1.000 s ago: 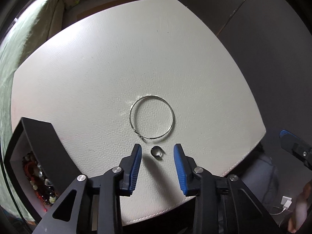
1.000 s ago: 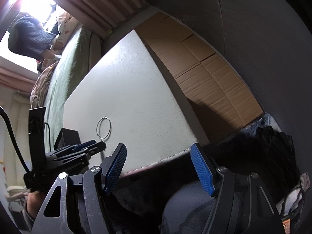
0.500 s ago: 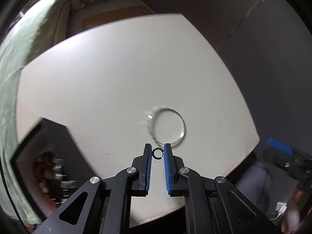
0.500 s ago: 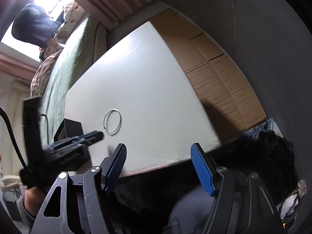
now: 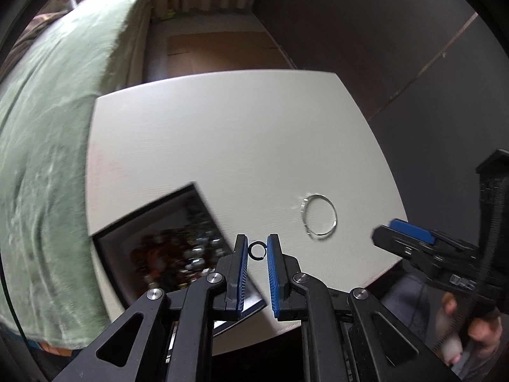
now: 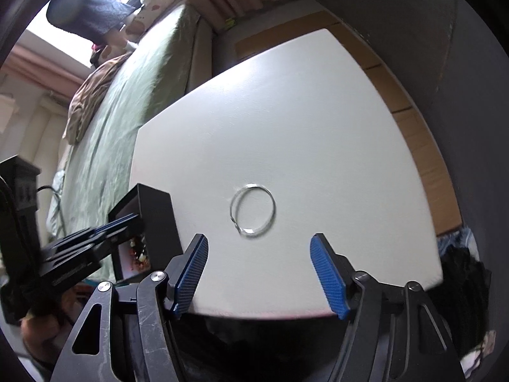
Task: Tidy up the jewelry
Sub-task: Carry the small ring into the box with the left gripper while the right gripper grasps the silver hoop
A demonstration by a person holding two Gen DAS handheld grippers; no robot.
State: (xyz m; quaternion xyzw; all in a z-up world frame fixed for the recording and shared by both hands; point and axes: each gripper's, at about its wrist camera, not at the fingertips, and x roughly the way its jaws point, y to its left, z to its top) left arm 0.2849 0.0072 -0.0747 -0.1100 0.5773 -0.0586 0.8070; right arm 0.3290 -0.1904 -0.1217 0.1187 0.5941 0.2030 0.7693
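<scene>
Lifted off the table since earlier, a small ring is clamped by the left gripper beside the black box of blurry beads; the right gripper is spread wide, nothing held.

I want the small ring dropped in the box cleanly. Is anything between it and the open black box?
Nothing visible. The left gripper holds the small ring in its jaws right by the black jewelry box, whose top is open. The large hoop lies off to the other side.
</scene>
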